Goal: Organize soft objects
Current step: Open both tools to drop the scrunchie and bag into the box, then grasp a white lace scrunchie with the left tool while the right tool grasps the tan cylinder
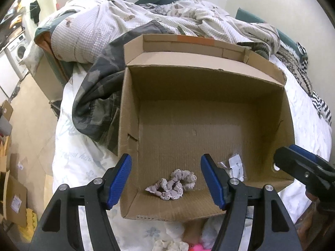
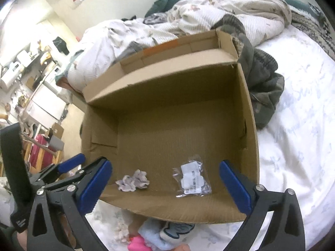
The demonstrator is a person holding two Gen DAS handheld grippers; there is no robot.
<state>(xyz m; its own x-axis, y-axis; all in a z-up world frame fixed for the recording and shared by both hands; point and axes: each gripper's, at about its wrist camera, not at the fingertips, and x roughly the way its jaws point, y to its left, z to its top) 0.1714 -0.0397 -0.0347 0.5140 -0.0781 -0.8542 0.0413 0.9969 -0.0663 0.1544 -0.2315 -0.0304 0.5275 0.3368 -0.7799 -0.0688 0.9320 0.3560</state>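
Observation:
An open cardboard box (image 1: 209, 77) (image 2: 167, 87) stands on a bed. On its floor near the front wall lies a lilac lace scrunchie (image 1: 172, 185) (image 2: 134, 181), and to its right a clear plastic packet with a white label (image 1: 234, 164) (image 2: 193, 177). My left gripper (image 1: 166, 183) hangs open above the scrunchie, its pads apart from it. My right gripper (image 2: 165, 187) is open wide over the box's front, with the packet lying free below and nothing held. Soft items, among them a pink one (image 2: 137, 243) and a pale blue one (image 2: 155, 233), lie before the box.
Crumpled bedding (image 1: 125, 21) and a camouflage garment (image 1: 98, 96) (image 2: 266, 85) are piled behind and beside the box. White patterned sheet (image 2: 297, 138) spreads to the right. The floor at the left holds cardboard boxes (image 1: 14, 198) and a washing machine (image 1: 19, 50).

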